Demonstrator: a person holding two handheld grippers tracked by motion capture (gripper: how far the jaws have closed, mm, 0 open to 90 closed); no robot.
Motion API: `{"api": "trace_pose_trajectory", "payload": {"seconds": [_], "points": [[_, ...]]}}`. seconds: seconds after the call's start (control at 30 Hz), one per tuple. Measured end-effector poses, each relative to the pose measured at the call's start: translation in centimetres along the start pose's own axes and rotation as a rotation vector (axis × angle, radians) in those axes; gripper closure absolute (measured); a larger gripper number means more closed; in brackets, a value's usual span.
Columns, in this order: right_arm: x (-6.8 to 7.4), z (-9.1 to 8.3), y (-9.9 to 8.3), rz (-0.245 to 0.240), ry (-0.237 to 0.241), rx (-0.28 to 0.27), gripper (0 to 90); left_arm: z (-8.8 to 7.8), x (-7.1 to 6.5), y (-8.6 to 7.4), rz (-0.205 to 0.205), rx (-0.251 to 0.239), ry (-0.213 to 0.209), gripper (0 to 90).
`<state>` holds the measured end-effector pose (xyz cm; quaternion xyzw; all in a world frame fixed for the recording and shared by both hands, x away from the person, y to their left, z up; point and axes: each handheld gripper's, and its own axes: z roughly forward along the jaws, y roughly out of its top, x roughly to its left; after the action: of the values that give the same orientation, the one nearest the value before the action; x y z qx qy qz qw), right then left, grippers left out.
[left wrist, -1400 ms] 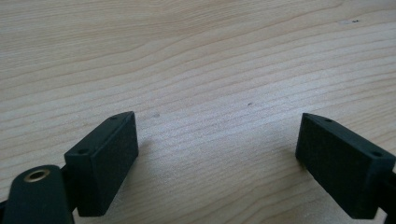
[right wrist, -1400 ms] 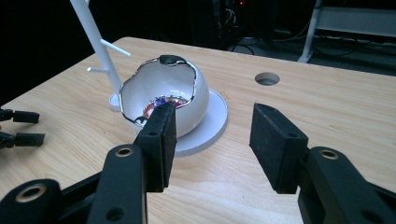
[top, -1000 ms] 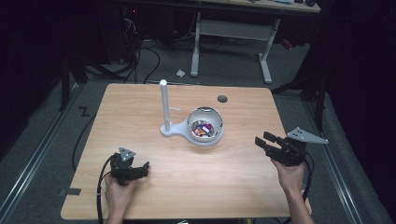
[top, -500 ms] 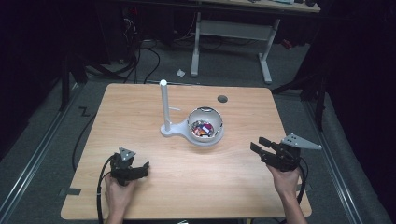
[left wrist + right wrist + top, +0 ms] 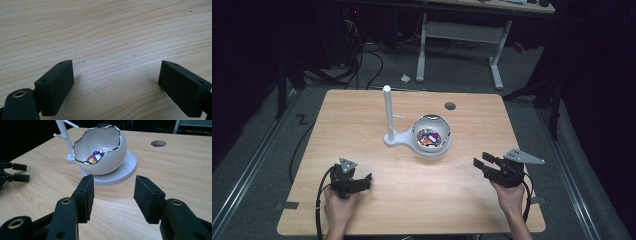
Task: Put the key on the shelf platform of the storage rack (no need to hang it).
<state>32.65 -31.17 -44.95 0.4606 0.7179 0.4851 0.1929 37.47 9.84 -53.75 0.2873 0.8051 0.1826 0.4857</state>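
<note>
A white egg-shaped bowl (image 5: 105,152) with a silver rim held red, blue and yellow pieces (image 5: 95,157) on a white stand (image 5: 398,137), over a pale wood-grained table (image 5: 362,115).

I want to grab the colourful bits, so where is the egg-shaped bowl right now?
In the high view the white bowl sits on its round stand near the table's middle, just right of the upright white post, ahead of the right claw.

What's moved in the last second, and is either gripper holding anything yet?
The right gripper has come down and in from the table's right edge, toward the person. Its jaws stay open and empty. The left gripper, bowl and white stand are unchanged.
</note>
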Motion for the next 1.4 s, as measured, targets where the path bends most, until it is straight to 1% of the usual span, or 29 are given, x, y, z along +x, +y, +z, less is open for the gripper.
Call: {"api": "trace_pose_trajectory", "payload": {"seconds": [0.27, 0.47, 0.57, 0.67, 0.83, 0.97, 1.0, 1.07, 1.17, 1.4], "points": [[0.2, 1.4, -1.4, 0.014, 0.004, 0.029, 50.8, 0.0, 0.0, 0.0, -0.001, 0.000, 0.000, 13.3], [0.3, 2.2, -2.0, 0.014, 0.004, 0.047, 50.8, 0.0, 0.0, 0.0, 0.000, 0.000, 0.000, 13.3], [0.3, 2.7, -2.4, 0.026, 0.006, 0.060, 50.8, 0.0, 0.0, 0.0, -0.001, 0.000, 0.000, 13.3], [0.3, 3.2, -2.7, 0.028, 0.006, 0.071, 50.9, 0.0, 0.0, 0.0, -0.001, -0.001, 0.001, 13.3], [0.4, 4.0, -3.2, 0.025, 0.000, 0.090, 50.8, 0.0, 0.0, 0.0, 0.000, -0.001, 0.000, 13.3], [0.4, 4.6, -3.6, 0.019, -0.016, 0.117, 49.7, 0.0, 0.0, 0.0, -0.001, -0.001, 0.001, 13.3], [0.4, 4.7, -3.7, 0.008, -0.022, 0.122, 49.7, 0.0, 0.0, 0.0, -0.001, 0.000, 0.001, 13.3], [0.3, 4.9, -3.9, 0.009, -0.027, 0.135, 49.3, 0.0, 0.0, 0.0, -0.001, 0.000, 0.001, 13.3], [0.2, 5.2, -4.2, -0.002, -0.047, 0.150, 48.7, 0.0, 0.0, 0.0, -0.001, -0.001, 0.001, 13.3], [-0.2, 5.9, -4.8, -0.007, -0.099, 0.188, 47.4, 0.0, 0.0, 0.0, -0.001, 0.000, 0.001, 13.3]]}}
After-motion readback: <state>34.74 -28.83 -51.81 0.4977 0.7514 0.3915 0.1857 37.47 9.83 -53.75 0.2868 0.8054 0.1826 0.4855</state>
